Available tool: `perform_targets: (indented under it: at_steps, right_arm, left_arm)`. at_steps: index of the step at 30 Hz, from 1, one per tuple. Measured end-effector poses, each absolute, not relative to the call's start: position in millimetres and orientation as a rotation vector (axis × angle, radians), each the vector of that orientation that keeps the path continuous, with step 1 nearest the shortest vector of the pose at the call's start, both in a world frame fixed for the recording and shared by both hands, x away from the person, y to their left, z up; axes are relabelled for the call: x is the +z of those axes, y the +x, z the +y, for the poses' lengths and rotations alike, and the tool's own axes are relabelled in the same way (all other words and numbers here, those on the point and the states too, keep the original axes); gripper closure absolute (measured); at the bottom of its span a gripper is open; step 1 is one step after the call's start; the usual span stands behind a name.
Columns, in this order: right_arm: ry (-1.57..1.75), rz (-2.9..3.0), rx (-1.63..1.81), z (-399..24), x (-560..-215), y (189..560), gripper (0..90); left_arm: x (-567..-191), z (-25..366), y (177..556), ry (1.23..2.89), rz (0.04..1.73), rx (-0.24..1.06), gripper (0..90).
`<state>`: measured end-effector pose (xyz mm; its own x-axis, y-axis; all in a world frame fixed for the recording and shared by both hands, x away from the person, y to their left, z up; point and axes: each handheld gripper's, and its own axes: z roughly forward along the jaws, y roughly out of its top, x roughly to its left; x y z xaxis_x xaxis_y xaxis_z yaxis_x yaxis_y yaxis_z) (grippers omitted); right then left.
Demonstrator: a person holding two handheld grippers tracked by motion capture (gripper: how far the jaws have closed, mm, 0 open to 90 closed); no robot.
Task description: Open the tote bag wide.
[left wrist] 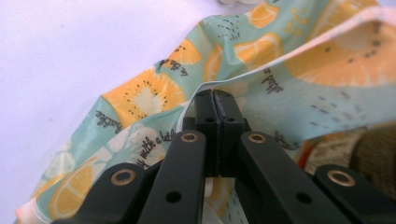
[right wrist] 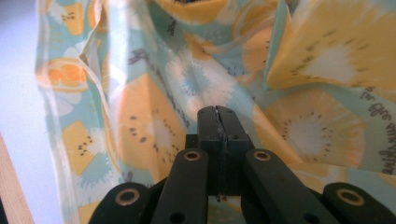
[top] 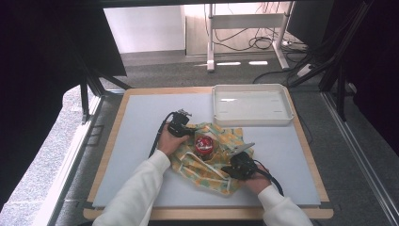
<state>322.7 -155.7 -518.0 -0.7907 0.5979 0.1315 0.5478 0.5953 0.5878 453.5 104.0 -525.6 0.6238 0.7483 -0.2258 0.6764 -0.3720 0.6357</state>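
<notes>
1 fruit-print bag | 1 red can | 1 white tray | 2 grippers pinching bag

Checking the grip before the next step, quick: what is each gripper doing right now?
Left gripper: closed, pinching the edge of the fruit-print bag.
Right gripper: closed, clamped on the same bag's material.

Grey carpet floor, white desk frame and tangled cables behind the table.
</notes>
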Motion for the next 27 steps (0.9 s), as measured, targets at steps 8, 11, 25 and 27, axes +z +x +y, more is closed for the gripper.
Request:
perform_targets:
  at_steps: [8, 11, 25, 27]
  right_arm:
    - [0.976, 2.739, 0.968, -155.8, -518.1, 322.0, 88.6]
    - [0.971, 2.737, 0.968, -155.3, -517.8, 321.9, 88.6]
    - [0.954, 2.614, 1.127, -163.6, -487.8, 318.2, 88.5]
    - [0.958, 2.595, 1.15, -166.0, -482.9, 318.3, 88.5]
  left_arm:
    - [-528.8, 104.5, 455.6, 2.131, 1.13, 0.118, 90.0]
    - [-522.8, 108.0, 449.0, 2.122, 1.105, 0.123, 90.0]
    - [-483.5, 136.7, 395.4, 2.081, 0.964, 0.13, 90.0]
    - [-480.3, 138.6, 388.1, 2.068, 0.947, 0.127, 90.0]
